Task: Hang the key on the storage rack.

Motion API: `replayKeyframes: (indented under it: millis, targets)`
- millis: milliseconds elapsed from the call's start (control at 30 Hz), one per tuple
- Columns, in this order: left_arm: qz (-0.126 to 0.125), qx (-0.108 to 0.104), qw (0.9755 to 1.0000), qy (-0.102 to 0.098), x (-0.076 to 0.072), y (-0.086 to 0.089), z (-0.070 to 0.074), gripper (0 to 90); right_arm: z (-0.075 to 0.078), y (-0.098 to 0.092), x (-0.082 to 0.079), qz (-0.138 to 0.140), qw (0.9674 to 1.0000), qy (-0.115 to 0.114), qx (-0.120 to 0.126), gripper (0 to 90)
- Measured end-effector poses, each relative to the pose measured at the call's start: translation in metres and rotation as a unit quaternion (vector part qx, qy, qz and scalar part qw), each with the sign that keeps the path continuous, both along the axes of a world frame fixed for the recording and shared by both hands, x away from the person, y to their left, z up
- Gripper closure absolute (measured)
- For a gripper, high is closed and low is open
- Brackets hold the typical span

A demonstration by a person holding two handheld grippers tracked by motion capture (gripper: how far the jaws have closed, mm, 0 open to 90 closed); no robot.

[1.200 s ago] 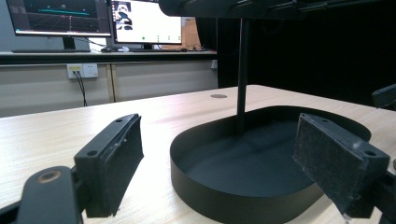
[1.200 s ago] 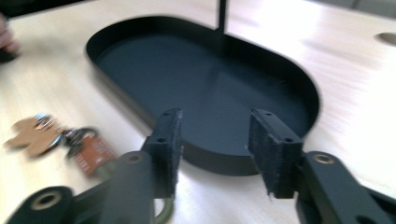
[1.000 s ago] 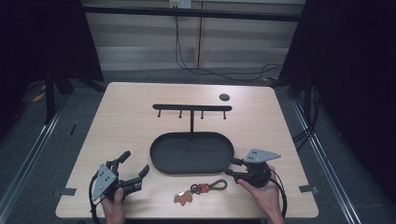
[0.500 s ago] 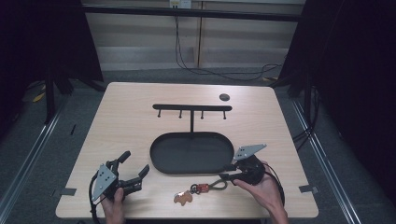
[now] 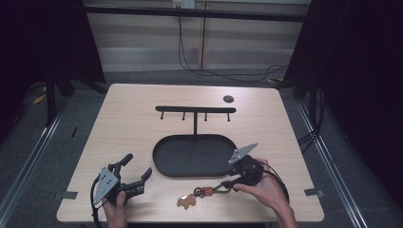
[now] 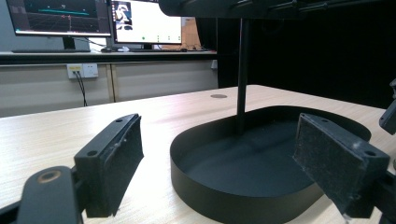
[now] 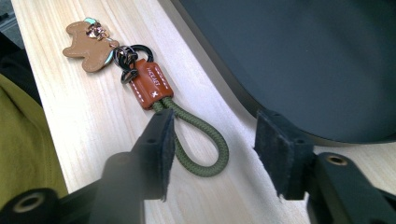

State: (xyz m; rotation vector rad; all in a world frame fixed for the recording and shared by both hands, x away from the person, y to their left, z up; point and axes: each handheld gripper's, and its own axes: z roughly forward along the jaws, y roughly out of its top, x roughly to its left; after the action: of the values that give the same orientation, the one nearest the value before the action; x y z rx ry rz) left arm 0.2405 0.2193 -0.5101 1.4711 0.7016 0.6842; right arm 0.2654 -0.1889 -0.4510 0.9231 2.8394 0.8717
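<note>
Since the earlier frame we saw the right gripper (image 5: 227, 183) slide in from the table's right edge to the keychain (image 5: 204, 192), its jaws just opening, now apart astride the green cord loop (image 7: 201, 144) without pressing it. The left gripper (image 5: 138, 175) kept its place, jaws wide apart on nothing. The black oval tray (image 5: 190, 172) held nothing; the keychain lay on the table (image 5: 128, 123) just before it.

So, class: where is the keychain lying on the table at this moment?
In the high view the keychain lies near the table's front edge, just in front of the tray, with the right gripper at its green loop end.
</note>
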Motion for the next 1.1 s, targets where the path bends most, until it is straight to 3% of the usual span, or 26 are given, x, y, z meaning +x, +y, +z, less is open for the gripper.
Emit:
replayKeyframes:
  millis: [67,233,400,733,1100]
  targets:
    - [0.000,-0.002,1.0000,0.000,0.000,0.000,0.000,15.5,-0.001,0.000,0.001,0.001,1.0000,0.003,-0.010,50.6]
    - [0.000,-0.001,1.0000,0.000,0.000,0.000,0.000,15.5,-0.005,0.001,0.006,0.026,0.9987,0.034,-0.028,67.1]
    - [0.000,-0.002,1.0000,0.000,0.000,0.000,0.000,15.5,-0.010,0.002,0.011,0.033,0.9976,0.041,-0.044,72.7]
    - [0.000,-0.003,1.0000,0.001,0.000,0.000,0.000,15.5,-0.021,0.007,0.014,0.040,0.9956,0.051,-0.067,76.8]
    - [0.000,-0.002,1.0000,0.000,0.000,0.000,0.000,15.5,-0.017,0.009,0.013,0.050,0.9935,0.061,-0.082,72.1]
